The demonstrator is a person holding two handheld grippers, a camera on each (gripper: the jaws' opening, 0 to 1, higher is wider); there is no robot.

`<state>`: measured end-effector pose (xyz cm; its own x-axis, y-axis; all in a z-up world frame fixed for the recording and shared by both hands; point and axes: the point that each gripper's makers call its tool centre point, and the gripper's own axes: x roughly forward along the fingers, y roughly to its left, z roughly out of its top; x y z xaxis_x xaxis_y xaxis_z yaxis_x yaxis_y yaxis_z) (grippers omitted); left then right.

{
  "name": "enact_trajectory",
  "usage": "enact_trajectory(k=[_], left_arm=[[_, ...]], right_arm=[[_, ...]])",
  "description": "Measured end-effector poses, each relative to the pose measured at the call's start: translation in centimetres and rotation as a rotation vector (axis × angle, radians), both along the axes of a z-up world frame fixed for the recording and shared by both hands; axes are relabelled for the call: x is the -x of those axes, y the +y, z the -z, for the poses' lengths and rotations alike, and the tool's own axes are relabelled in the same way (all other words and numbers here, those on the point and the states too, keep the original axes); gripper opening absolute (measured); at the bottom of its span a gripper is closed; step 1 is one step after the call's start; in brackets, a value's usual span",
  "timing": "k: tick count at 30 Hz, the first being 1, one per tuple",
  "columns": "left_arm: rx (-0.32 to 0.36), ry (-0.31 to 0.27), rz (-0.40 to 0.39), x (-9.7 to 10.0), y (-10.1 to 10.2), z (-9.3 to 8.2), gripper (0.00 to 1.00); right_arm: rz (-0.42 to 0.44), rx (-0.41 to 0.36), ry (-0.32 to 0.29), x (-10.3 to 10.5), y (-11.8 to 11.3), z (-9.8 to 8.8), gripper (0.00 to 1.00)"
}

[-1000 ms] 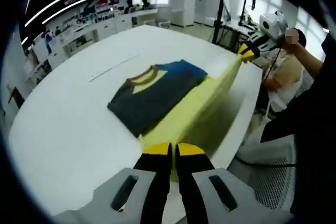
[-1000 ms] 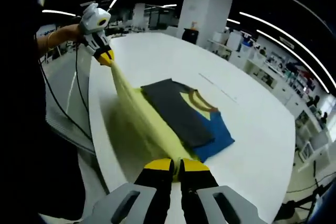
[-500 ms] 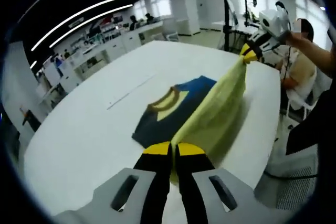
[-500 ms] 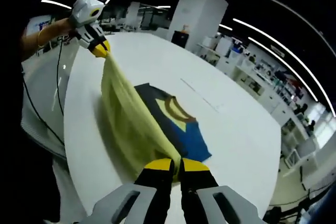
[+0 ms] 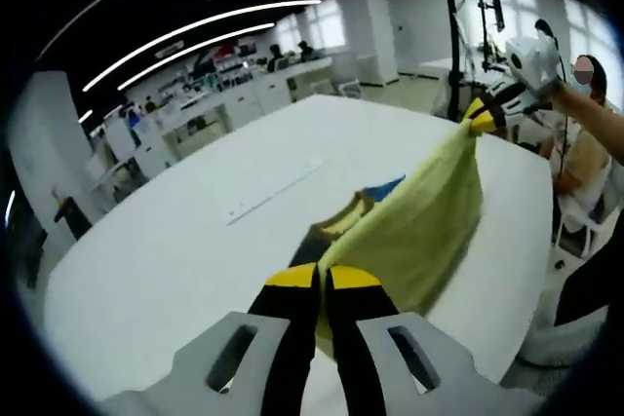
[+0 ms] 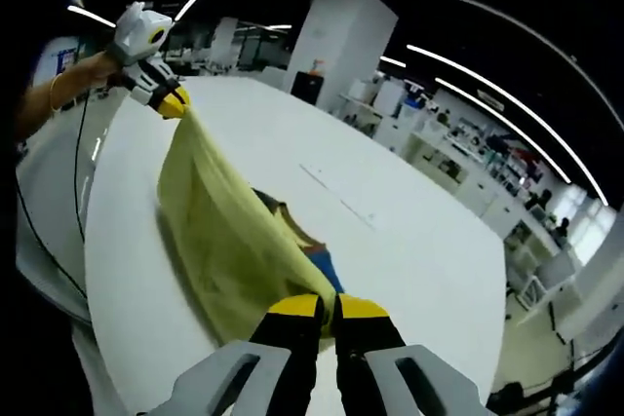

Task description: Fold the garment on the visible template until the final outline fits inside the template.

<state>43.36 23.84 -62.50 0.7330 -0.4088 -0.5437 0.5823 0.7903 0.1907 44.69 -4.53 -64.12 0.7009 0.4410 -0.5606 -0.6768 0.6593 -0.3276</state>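
garment [image 5: 419, 226]: soft matt cloth, yellow panel (dark and blue parts look the same weave)
table [image 6: 409, 241]: smooth white top, faint sheen
left gripper [image 5: 322, 280]: matt black and yellow plastic tips

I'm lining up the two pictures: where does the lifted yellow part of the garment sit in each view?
Left gripper view: the yellow panel runs from the left claw at bottom centre up to the right claw at upper right.
Right gripper view: the panel runs from the right claw up to the left claw at upper left.
Shared landmark: the white table.
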Motion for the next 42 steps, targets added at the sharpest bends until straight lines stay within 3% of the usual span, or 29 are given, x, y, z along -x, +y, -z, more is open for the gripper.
enact_trajectory(k=[6, 15, 25, 30, 37, 42], left_arm=[[-0.010, -0.035, -0.004, -2.1, 0.0, 0.0, 0.00], [0.020, -0.041, -0.020, -5.8, -0.2, 1.4, 0.00], [-0.009, -0.001, -0.023, -9.4, 0.0, 5.0, 0.00], [-0.083, 0.010, 0.011, -10.9, 0.2, 7.2, 0.00], [-0.145, 0.029, 0.021, -12.6, 0.3, 9.7, 0.00], [-0.143, 0.066, 0.020, -13.7, 0.4, 12.2, 0.00]], right_arm=[[0.028, 0.039, -0.050, -2.5, 0.1, 0.1, 0.00], [0.068, 0.061, -0.046, -5.7, -0.2, 2.0, 0.00], [0.085, 0.076, -0.011, -9.0, -0.1, 5.5, 0.01], [0.097, 0.084, 0.016, -10.6, 0.1, 7.7, 0.01], [0.089, 0.112, 0.043, -11.8, 0.1, 10.0, 0.01], [0.092, 0.124, 0.085, -12.5, -0.2, 12.2, 0.01]])
